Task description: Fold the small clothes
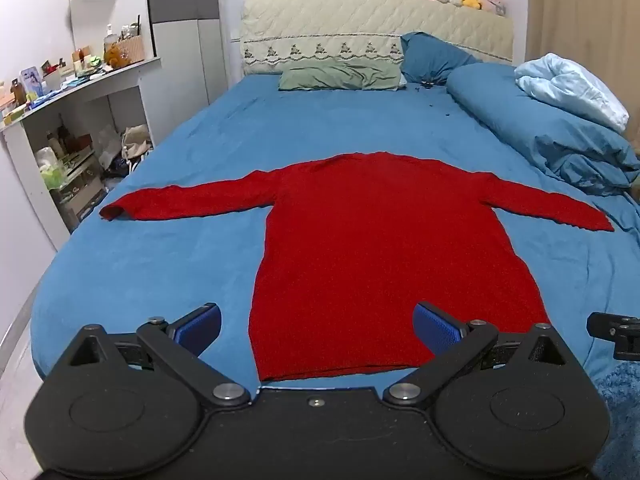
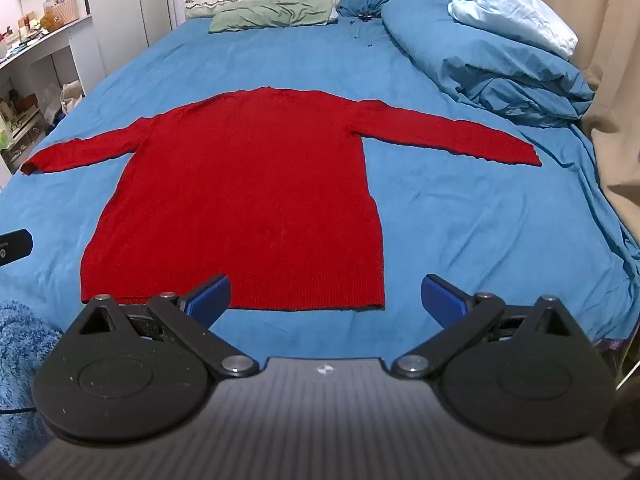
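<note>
A red long-sleeved sweater (image 1: 376, 240) lies flat on the blue bed sheet (image 1: 160, 264), sleeves spread out left and right, hem nearest me. It also shows in the right wrist view (image 2: 248, 200). My left gripper (image 1: 318, 326) is open and empty, above the hem's left part. My right gripper (image 2: 326, 294) is open and empty, above the hem's right corner. The right gripper's edge shows at the far right of the left wrist view (image 1: 616, 332).
A rolled blue duvet (image 1: 552, 132) with a pale blue blanket (image 1: 572, 88) lies along the bed's right side. A green pillow (image 1: 340, 76) and a blue pillow (image 1: 432, 56) sit by the headboard. A cluttered shelf unit (image 1: 68, 120) stands left of the bed. A curtain (image 2: 612, 80) hangs on the right.
</note>
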`<state>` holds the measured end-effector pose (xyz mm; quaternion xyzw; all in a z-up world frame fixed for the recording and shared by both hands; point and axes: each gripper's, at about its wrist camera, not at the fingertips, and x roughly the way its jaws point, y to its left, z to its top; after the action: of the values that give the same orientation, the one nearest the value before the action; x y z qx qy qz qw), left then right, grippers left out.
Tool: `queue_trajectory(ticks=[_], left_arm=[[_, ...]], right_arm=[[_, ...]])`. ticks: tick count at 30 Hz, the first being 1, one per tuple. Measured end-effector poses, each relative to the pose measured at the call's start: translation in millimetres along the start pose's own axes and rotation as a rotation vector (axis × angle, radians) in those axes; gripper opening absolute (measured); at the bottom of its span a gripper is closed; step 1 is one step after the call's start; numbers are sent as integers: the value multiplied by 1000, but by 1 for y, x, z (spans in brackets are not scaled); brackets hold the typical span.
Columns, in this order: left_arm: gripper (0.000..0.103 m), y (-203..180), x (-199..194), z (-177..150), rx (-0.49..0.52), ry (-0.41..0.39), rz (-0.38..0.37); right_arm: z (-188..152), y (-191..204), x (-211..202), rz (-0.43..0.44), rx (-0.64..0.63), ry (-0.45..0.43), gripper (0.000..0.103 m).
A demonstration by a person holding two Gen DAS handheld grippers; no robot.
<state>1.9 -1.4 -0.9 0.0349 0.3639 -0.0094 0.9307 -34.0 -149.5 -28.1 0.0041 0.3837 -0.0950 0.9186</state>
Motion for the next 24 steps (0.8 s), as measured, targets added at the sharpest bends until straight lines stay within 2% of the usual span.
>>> queue_trajectory(ticks=[5,7,24], left_arm=[[103,-13,4,8,17,-3,21],[103,-1,-3,0,-17,-27,-4],[103,0,-4,-1,-33,-35,-1]], right_arm=[[0,2,1,5,-2,1,103],[0,3,2,5,-2,4,103],[-1,5,3,5,-6,8,103]])
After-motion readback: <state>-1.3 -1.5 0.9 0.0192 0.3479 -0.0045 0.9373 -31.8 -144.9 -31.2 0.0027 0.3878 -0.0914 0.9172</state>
